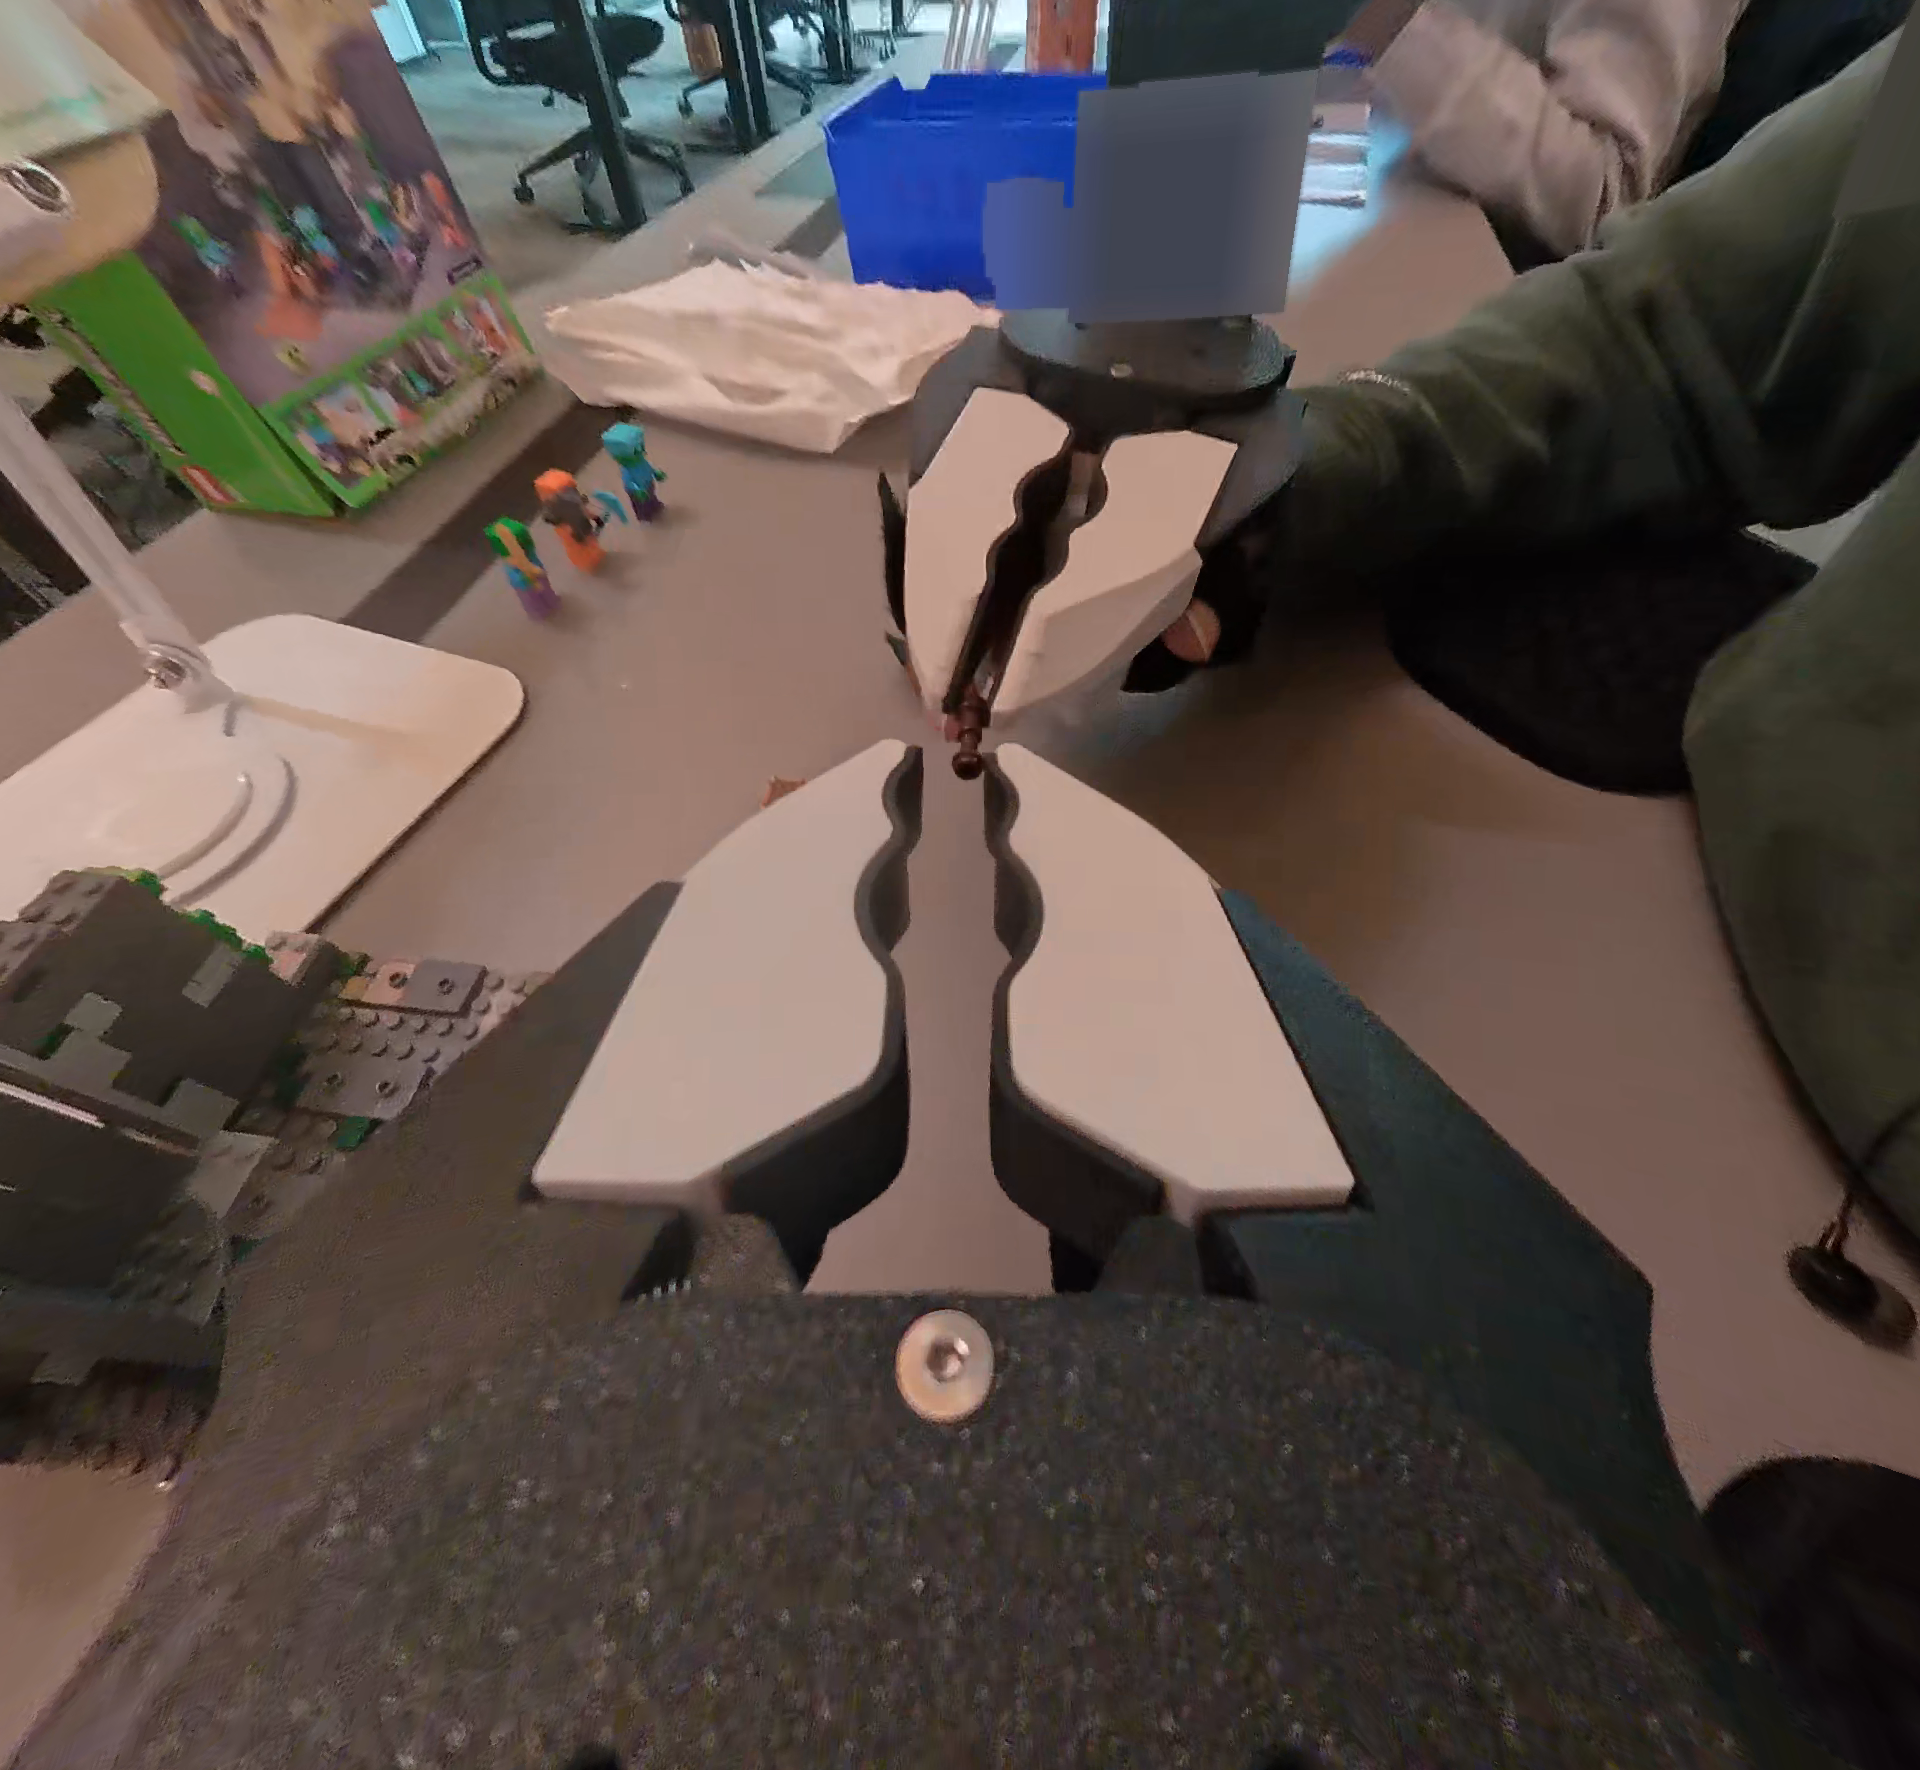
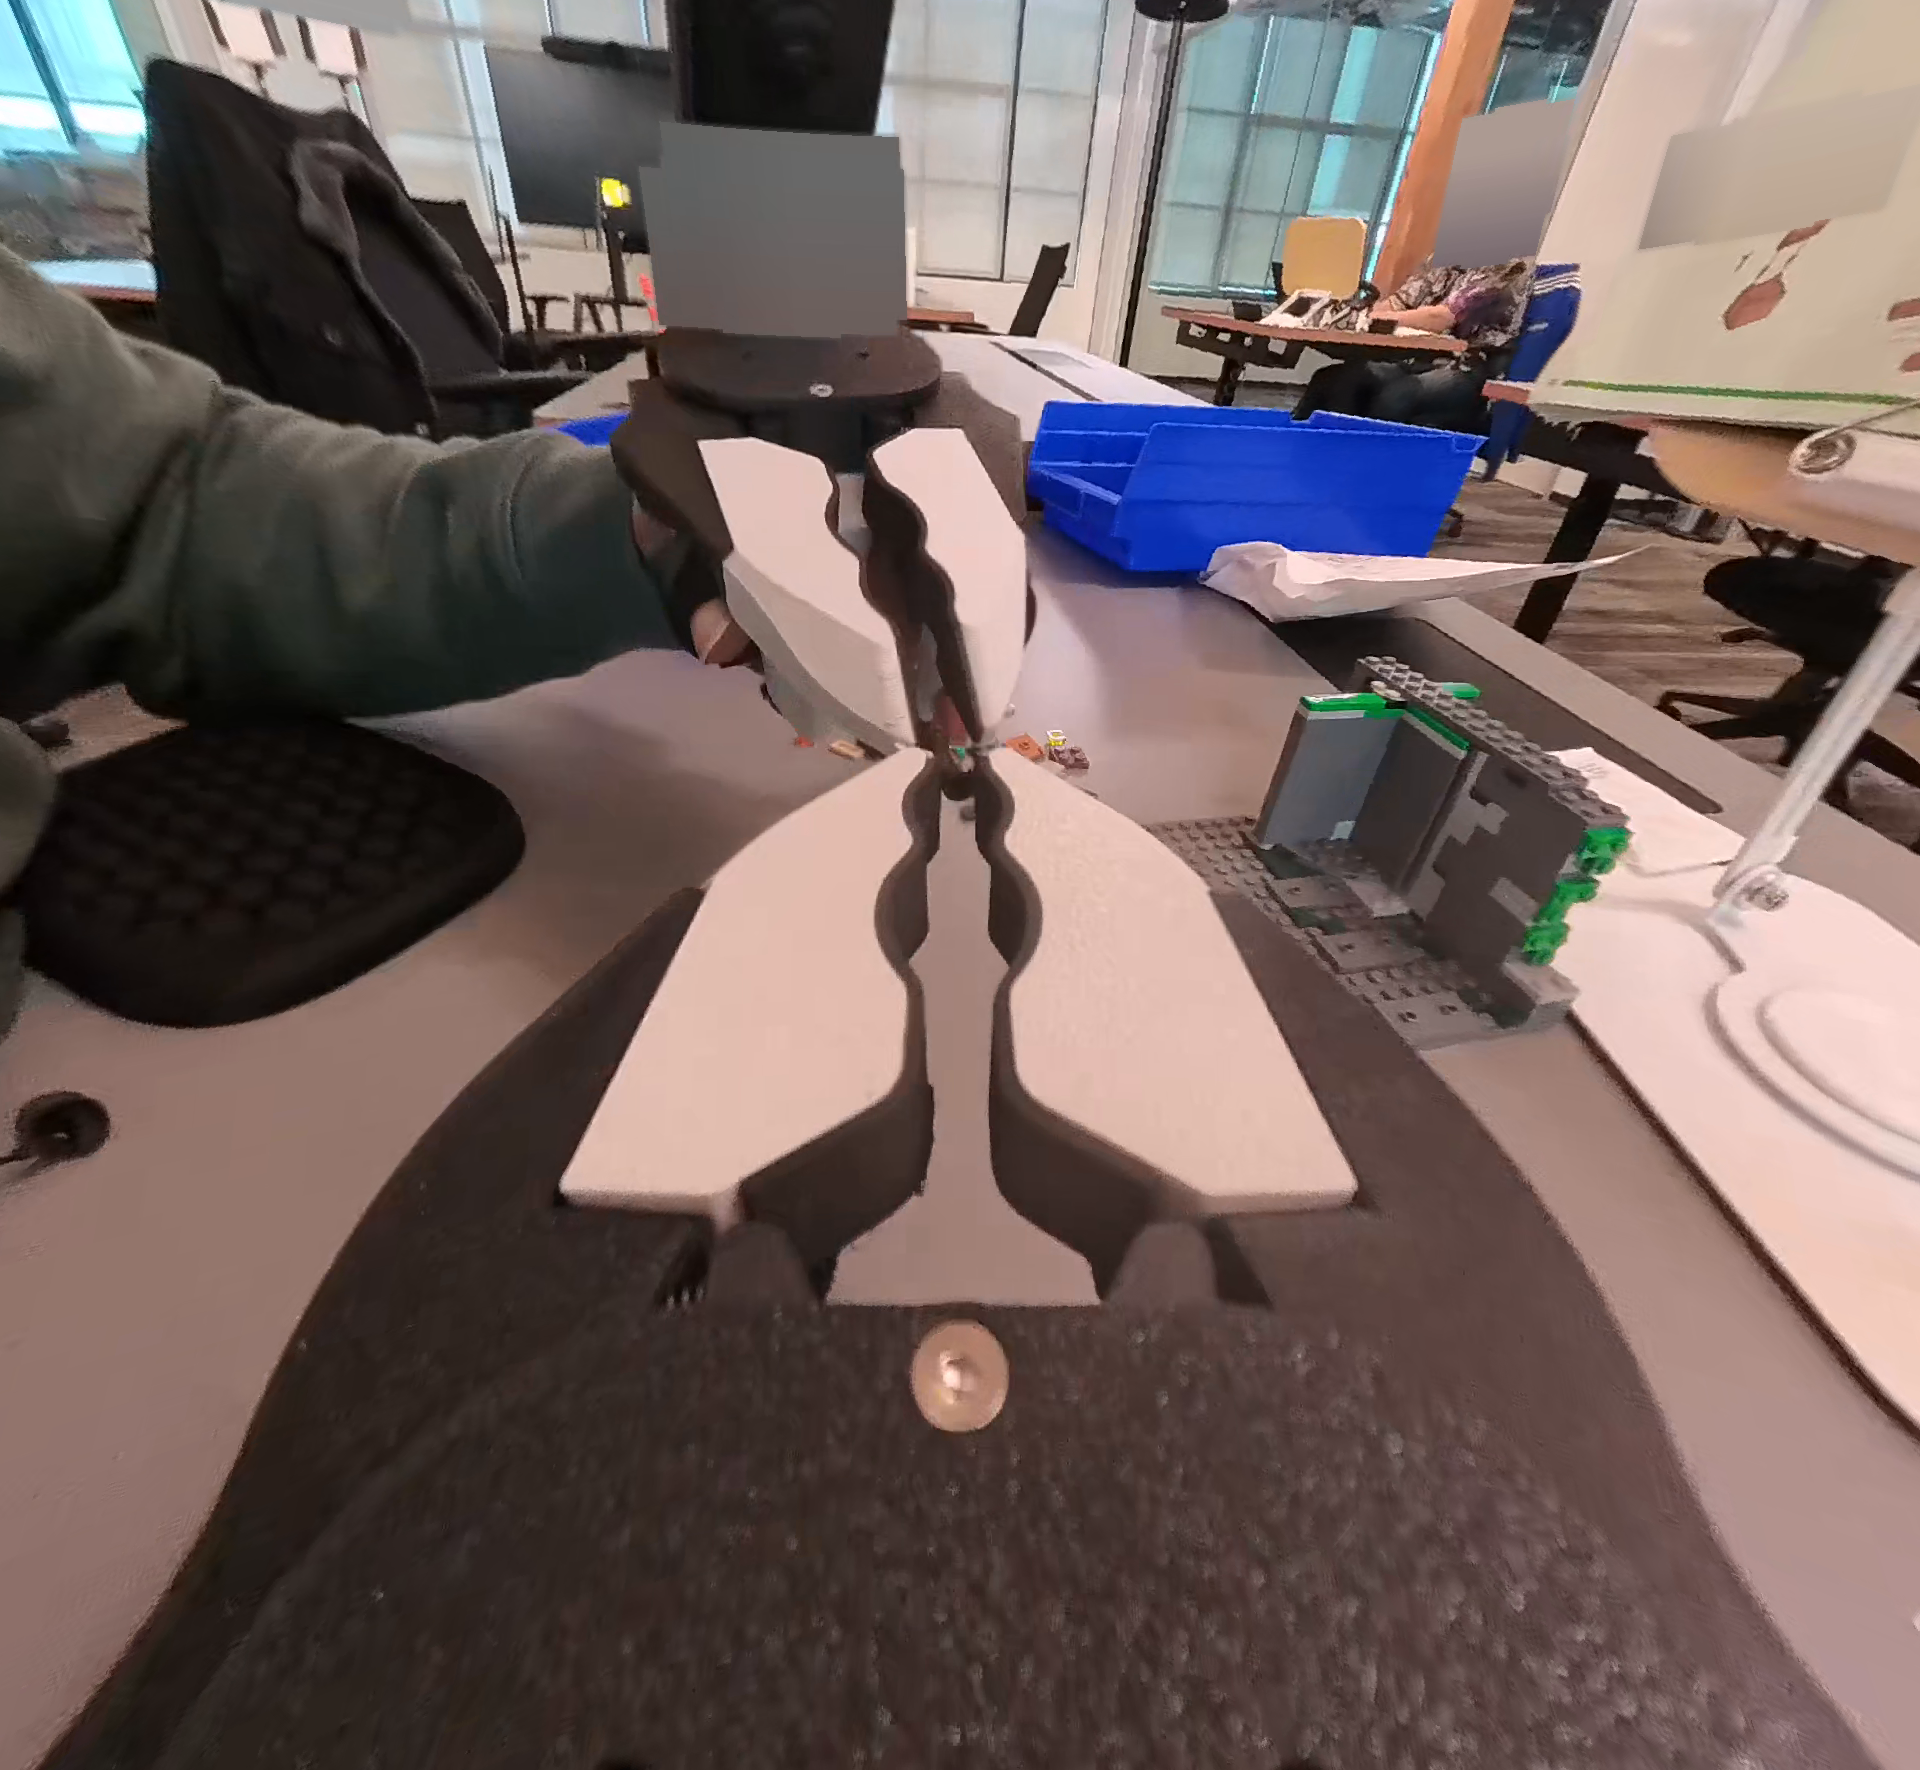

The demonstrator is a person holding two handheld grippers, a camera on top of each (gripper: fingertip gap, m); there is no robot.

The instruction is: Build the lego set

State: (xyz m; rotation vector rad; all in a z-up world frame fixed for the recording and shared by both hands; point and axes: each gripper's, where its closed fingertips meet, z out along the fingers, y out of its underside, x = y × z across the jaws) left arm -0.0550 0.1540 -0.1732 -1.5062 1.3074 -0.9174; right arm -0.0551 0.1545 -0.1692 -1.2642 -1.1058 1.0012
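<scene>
My two grippers meet tip to tip above the grey table (image 1: pixel 727 681). My right gripper (image 2: pixel 961 770) is shut on a thin dark red-brown rod piece (image 1: pixel 966 733) that sticks out of its tips; it also shows in the left wrist view (image 1: pixel 971 697). My left gripper (image 1: pixel 956 764) is narrowly open, with the rod's ball end between its fingertips; it also shows in the right wrist view (image 2: pixel 940 733). The grey and green Lego build (image 2: pixel 1434 847) stands on a studded baseplate, right of the right gripper and at the left in the left wrist view (image 1: pixel 135 1024).
Three minifigures (image 1: pixel 571 525) stand beside the Lego box (image 1: pixel 291 214). A white lamp base (image 1: pixel 260 744) lies next to the build. A blue bin (image 2: pixel 1247 484) and white paper bags (image 2: pixel 1382 577) sit behind. Small loose pieces (image 2: pixel 1060 754) lie past the tips. A person's green sleeve (image 1: pixel 1610 390) reaches in. The grippers are tip to tip, or close to it.
</scene>
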